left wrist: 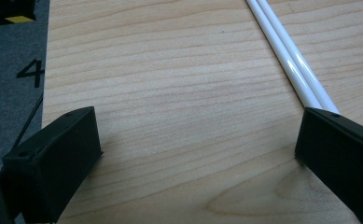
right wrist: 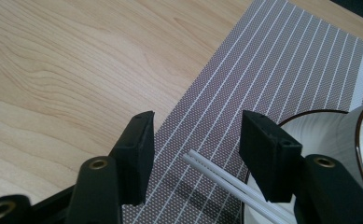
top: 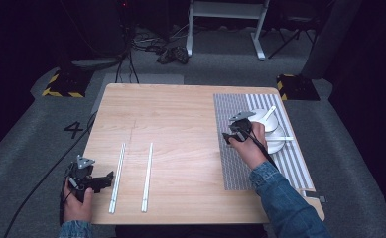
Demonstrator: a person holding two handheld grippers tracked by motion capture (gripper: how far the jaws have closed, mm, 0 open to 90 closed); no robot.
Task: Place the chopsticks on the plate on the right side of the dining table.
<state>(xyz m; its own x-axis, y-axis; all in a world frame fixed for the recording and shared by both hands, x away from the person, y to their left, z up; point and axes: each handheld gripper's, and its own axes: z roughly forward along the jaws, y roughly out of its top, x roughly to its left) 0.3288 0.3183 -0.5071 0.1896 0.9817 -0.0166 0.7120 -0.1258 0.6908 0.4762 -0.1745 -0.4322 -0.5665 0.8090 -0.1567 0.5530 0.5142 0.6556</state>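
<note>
White chopsticks (right wrist: 216,176) lie between right gripper's (right wrist: 195,151) fingers (right wrist: 137,154).

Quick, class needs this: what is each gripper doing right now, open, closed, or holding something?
Left gripper: open, holding nothing, beside the white chopsticks.
Right gripper: open, holding nothing, over the striped mat.

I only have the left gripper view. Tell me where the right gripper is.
Observer: The right gripper is over the striped placemat, beside white dishes.
Operator: Give me its jaw state.
Observer: Open, with the ends of a pair of white sticks on the mat between the jaws.
Operator: Count the stick pairs on the bare wood.
Observer: Two: the left pair, near your jaws, and a second pair to its right.
</note>
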